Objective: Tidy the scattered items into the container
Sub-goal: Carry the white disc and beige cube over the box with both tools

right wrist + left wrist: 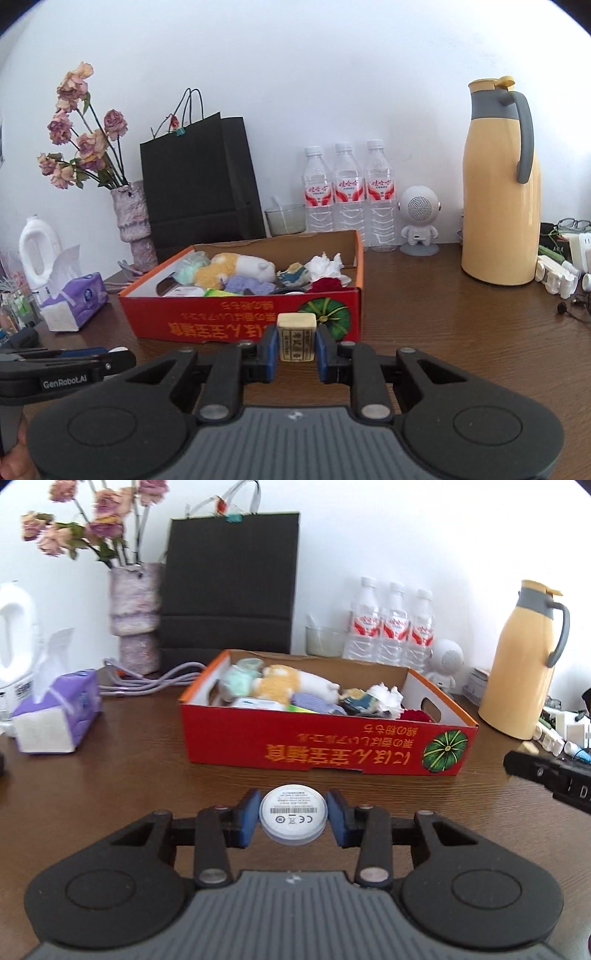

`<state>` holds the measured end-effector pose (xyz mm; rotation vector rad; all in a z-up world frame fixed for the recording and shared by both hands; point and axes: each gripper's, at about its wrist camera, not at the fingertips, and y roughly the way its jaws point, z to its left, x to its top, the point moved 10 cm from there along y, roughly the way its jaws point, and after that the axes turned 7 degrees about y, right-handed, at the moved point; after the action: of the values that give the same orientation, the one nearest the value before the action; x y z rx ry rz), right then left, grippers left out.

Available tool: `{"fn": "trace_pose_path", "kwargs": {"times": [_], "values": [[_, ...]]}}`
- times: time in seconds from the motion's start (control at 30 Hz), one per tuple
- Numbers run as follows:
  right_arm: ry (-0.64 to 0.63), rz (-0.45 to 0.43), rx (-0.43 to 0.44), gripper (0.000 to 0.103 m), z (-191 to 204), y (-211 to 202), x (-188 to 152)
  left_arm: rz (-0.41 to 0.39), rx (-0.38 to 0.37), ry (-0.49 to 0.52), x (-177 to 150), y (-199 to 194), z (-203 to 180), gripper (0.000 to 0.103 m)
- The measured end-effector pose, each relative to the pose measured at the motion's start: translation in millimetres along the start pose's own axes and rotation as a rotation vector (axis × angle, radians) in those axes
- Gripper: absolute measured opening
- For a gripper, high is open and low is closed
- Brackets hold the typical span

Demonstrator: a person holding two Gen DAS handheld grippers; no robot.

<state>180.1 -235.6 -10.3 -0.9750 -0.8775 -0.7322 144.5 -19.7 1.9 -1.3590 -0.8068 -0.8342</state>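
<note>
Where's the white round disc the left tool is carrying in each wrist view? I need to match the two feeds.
Left wrist: white round disc lower centre, gripped between the left tool's blue pads, short of the red box.
Right wrist: only a white sliver at the left edge, at that tool's tip.
Shared landmark: the yellow jug.

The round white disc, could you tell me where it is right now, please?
In the left wrist view the round white disc sits clamped between the left gripper pads, low centre, just short of the red cardboard box.
</note>
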Motion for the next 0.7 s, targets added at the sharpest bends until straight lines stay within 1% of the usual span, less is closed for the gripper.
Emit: {"fn": "trace_pose_path", "kwargs": {"times": [0.1, 0.17, 0.3, 0.43, 0.57, 0.7], "values": [[-0.008, 0.009, 0.016, 0.019, 24, -18, -16, -0.056, 0.017, 0.018, -2, -31, 8, 0.040], [-0.016, 0.009, 0.025, 0.019, 39, -32, -27, -0.087, 0.014, 0.024, -4, -52, 12, 0.040], [-0.023, -0.013, 0.032, 0.019, 59, -61, -39, -0.122, 0.009, 0.014, -11, -83, 19, 0.040], [-0.061, -0.055, 0.029, 0.019, 68, -92, -44, -0.148, 0.012, 0.027, -18, -105, 23, 0.040], [-0.049, -0.062, 0.022, 0.019, 68, -98, -35, -0.151, -0.003, 0.024, -18, -108, 26, 0.040], [-0.054, -0.075, 0.028, 0.019, 69, -87, -15, -0.153, -0.031, 0.012, -8, -96, 27, 0.040]]}}
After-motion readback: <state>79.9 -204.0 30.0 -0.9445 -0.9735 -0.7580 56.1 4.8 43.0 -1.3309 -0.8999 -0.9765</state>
